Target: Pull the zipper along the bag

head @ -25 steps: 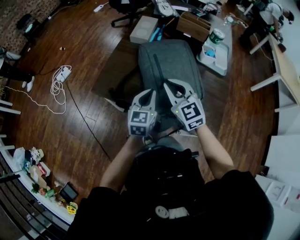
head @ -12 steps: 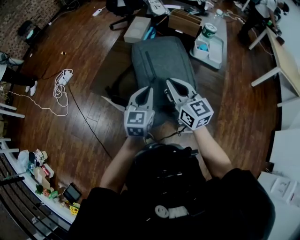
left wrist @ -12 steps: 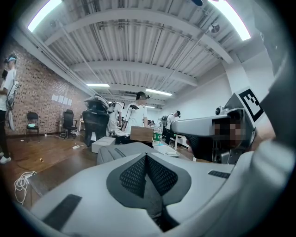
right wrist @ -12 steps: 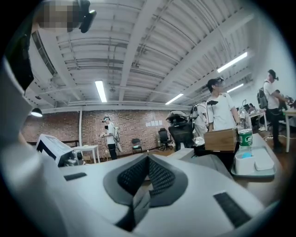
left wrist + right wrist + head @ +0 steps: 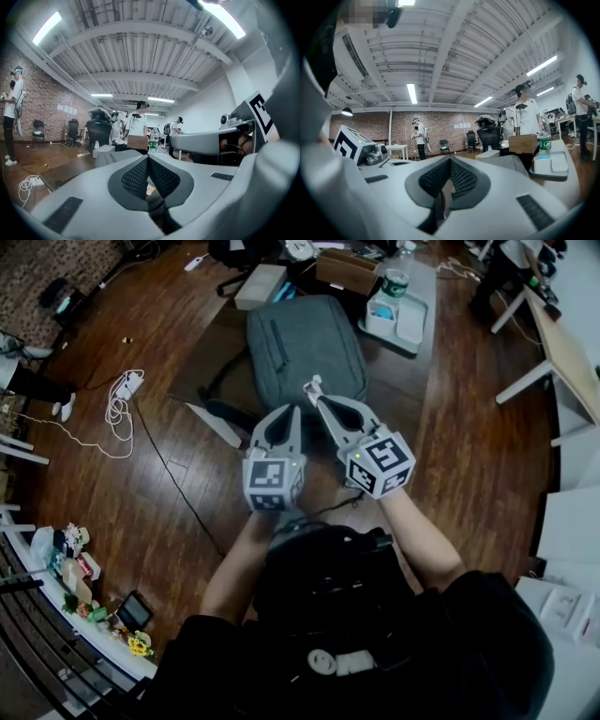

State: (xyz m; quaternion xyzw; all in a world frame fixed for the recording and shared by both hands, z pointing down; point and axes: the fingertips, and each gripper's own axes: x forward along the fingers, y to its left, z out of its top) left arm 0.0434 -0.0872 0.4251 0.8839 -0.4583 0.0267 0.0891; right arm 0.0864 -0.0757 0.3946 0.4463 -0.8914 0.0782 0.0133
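Wood floor [image 5: 141, 474]: carries the table and a white cable coiled at the left.
Tabletop [image 5: 220, 362]: dark, with the person standing at its near edge.
Bag [image 5: 305, 343]: grey, lying flat in the middle of the tabletop, its long side running from the near edge to the far edge.
Tray [image 5: 413, 326]: white, at the far right corner, just beside the bag, with a bottle [image 5: 395, 279] standing in it.
Left gripper [image 5: 286, 412]: over the bag's near end, jaws pressed together; nothing clearly caught between them.
Right gripper [image 5: 317, 397]: just beside the left one, jaws clamped on the zipper tab.
Zipper tab [image 5: 311, 384]: small and pale, sticking out past the right jaw tips at the bag's near end.
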